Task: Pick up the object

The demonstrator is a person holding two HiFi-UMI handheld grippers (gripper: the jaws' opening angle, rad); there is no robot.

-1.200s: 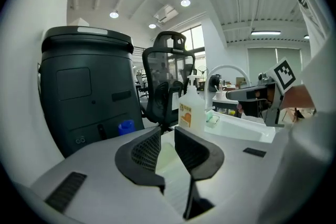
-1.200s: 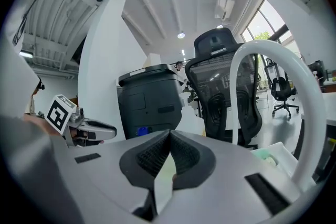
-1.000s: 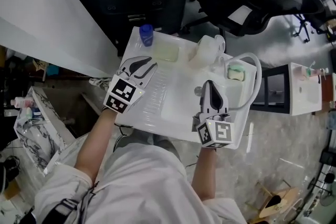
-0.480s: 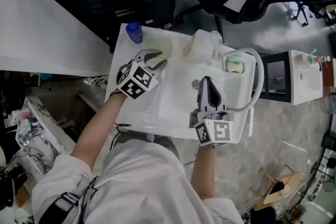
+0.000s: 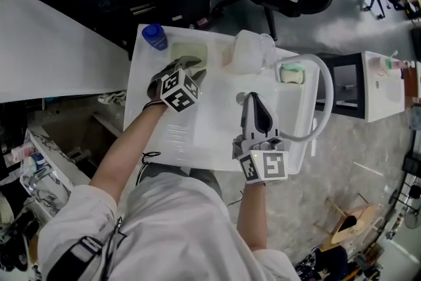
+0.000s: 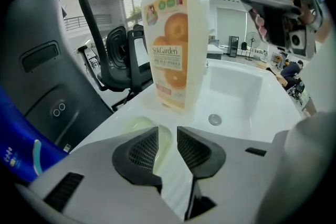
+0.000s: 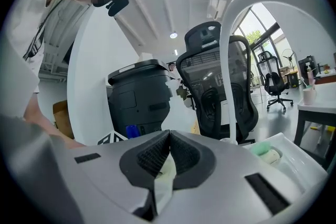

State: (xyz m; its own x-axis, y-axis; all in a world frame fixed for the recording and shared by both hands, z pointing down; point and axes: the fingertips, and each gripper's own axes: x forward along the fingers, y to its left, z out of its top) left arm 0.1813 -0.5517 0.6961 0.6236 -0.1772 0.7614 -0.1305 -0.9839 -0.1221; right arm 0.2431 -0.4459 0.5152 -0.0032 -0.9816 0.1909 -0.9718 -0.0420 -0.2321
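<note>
A pale yellow soap bar (image 5: 193, 51) lies at the back of the white sink top (image 5: 217, 141), between a blue-capped bottle (image 5: 152, 36) and a translucent soap bottle (image 5: 247, 52). My left gripper (image 5: 191, 63) hovers right over the bar's near edge. In the left gripper view its jaws (image 6: 168, 140) stand open by a narrow gap, and the yellow bar (image 6: 137, 126) shows below and past them, with the orange-labelled bottle (image 6: 176, 44) behind. My right gripper (image 5: 252, 99) is shut and empty over the basin, jaws touching (image 7: 169, 139).
A white arched faucet (image 5: 325, 97) curves over the basin's right side. A green sponge (image 5: 291, 72) sits in a small tray by it. The basin drain (image 6: 214, 119) lies right of the bottle. Office chairs stand beyond the sink.
My left gripper has travelled away from me across the counter to the yellow bar, and its jaws have narrowed. The right gripper has kept its place, shut.
</note>
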